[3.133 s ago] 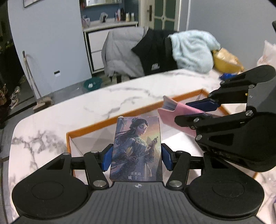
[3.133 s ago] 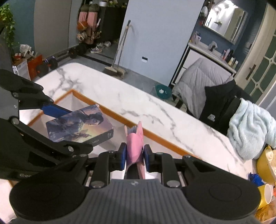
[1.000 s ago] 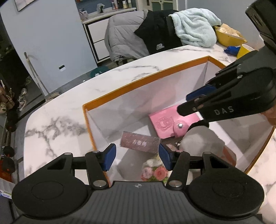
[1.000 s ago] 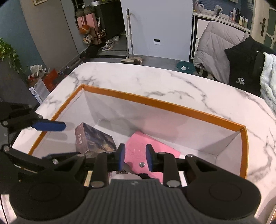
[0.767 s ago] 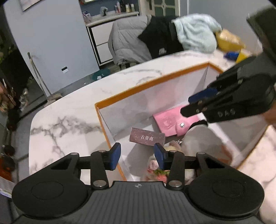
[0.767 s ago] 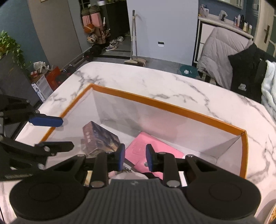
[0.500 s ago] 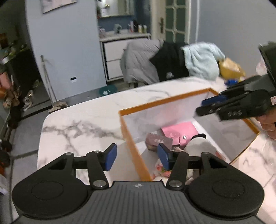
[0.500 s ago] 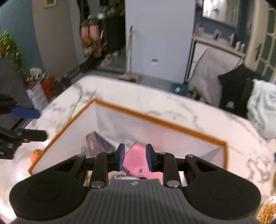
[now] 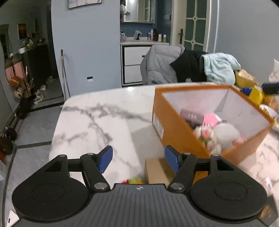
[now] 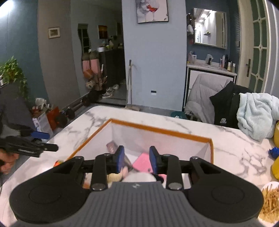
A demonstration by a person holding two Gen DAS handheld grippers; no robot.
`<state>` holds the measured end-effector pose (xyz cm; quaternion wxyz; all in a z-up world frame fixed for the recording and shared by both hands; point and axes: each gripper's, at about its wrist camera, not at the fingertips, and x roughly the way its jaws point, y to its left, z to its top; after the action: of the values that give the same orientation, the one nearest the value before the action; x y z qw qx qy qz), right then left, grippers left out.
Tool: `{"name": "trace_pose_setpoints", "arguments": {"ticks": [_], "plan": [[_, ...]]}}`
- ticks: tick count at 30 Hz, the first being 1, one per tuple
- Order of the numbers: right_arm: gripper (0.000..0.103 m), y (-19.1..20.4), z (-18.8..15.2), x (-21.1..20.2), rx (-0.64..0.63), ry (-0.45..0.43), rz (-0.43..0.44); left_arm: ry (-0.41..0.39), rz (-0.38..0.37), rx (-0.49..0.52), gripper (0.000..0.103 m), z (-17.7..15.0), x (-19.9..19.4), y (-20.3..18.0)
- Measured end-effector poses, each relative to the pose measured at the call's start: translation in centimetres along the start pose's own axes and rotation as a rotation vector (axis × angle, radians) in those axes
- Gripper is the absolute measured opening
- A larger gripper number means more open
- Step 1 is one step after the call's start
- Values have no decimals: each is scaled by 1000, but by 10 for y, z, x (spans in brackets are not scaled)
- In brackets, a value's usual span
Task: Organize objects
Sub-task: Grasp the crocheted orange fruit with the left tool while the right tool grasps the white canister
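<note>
With the dark card box (image 9: 191,116) and pink snap wallet (image 9: 210,118) already lying in the orange-rimmed cardboard box (image 9: 176,132) at two o'clock, the left gripper (image 9: 138,159) spreads empty over the marble table (image 9: 104,118), probably toward the blurred small tan carton (image 9: 157,172), while the right gripper (image 10: 136,158) parts empty above the box.

Blue-grey room around a marble table (image 9: 97,118)

A framed wine-glass picture (image 10: 152,10) was hung on the wall; a white cabinet (image 9: 133,65) and a glazed door (image 10: 259,45) were seen behind.

A home: marble dining table (image 9: 97,118), coats over chairs (image 10: 209,97), shoes (image 10: 109,90) by the hallway.
</note>
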<state>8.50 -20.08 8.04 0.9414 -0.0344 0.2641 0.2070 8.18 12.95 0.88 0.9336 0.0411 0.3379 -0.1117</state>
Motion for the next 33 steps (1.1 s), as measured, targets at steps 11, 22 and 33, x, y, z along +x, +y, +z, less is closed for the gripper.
{"name": "trace_pose_setpoints", "arguments": {"ticks": [11,22,33], "plan": [[50,4,-39,-48,-85,34,6,8,-47,53,83,-33,0,11],[60,9,-72,-28,-186,196,63,60,-53,152,83,-53,15,-8],[70,29,-128,2,-461,483,127,77,-31,209,79,-60,31,-15]]}}
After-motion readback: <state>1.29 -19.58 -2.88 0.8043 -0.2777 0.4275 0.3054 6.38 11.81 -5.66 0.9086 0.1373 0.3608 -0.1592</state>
